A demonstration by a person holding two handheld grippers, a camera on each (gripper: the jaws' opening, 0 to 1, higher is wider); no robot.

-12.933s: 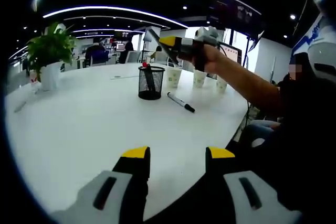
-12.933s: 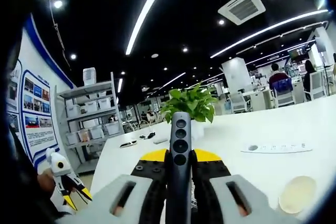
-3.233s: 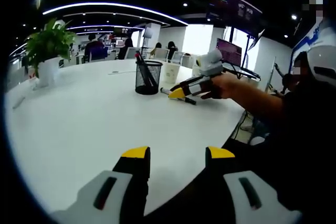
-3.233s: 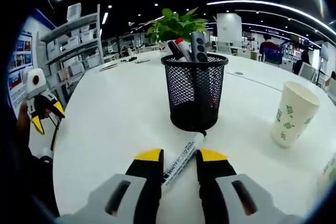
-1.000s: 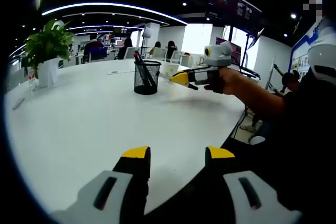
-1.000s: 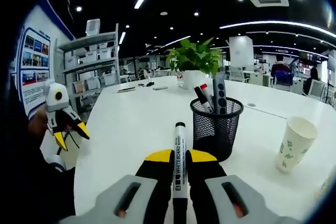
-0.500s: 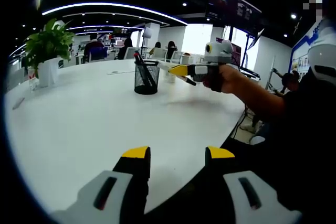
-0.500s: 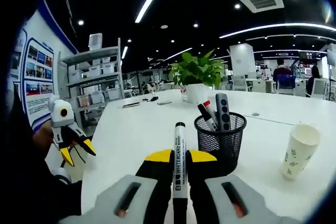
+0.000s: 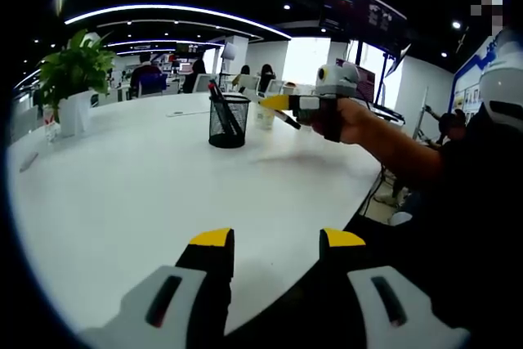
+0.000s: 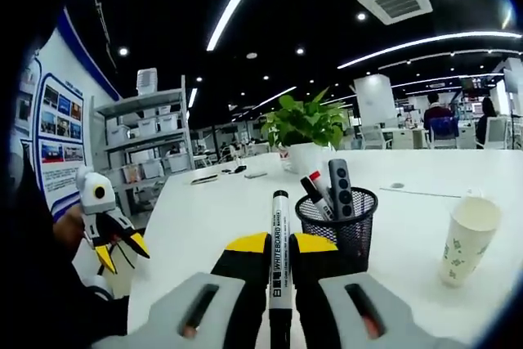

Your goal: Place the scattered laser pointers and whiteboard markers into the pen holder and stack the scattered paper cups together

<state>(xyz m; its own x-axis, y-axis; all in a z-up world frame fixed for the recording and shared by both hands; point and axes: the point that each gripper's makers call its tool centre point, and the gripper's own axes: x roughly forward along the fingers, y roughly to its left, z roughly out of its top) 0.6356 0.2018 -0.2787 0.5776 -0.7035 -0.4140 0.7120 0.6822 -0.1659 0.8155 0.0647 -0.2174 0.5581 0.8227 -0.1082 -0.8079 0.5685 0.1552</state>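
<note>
Left gripper (image 9: 270,243) is idling low over the near table (image 9: 122,177) edge, jaws apart, gripping nothing; also showing at far left in the right gripper view (image 10: 122,255). Plant (image 10: 304,124) is sitting behind. Right gripper (image 10: 280,244) is clamping a whiteboard marker (image 10: 279,234), tip pointing forward, held up in the air short of the holder (image 10: 337,226). Holder is already carrying 2 markers and 1 laser pointer (image 10: 340,188), leaning. Cup (image 10: 467,239) is standing right of it, not yet stacked; other cups are too small to count.

Risks, my read: marker is near level, needs tipping down or it's going to catch the rim; crowded mesh may be blocking entry, a nudge could be tipping the light holder or knocking the cup
</note>
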